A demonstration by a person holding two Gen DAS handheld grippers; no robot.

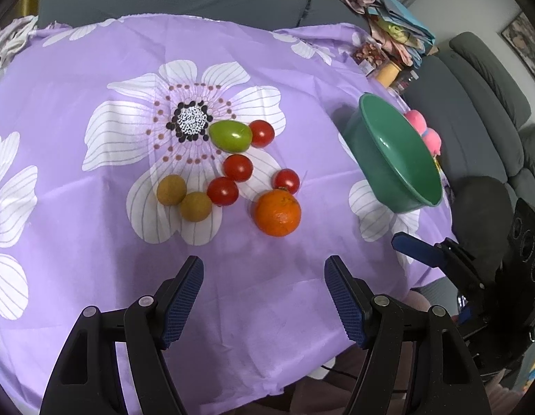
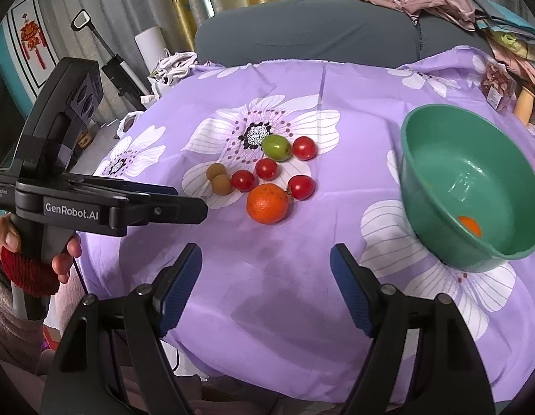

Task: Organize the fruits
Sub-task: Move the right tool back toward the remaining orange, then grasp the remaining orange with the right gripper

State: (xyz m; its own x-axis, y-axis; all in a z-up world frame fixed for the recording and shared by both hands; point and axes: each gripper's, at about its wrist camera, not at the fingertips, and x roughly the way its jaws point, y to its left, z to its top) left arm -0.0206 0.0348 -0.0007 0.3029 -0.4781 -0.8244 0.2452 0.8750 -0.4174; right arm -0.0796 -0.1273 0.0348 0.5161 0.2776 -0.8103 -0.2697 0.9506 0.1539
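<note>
left wrist view: the left gripper hangs over bare purple tablecloth, jaws wide apart and empty; the orange, four red tomatoes, a green fruit and two brown fruits lie clustered ahead, the green bowl to the right. right wrist view: the right gripper is likewise spread and empty, and a small orange fruit sits inside the bowl.

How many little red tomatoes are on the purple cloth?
4. One sits right of the green fruit, one just below that fruit, one beside the brown fruits, and one touching the orange. None looks hidden.
</note>
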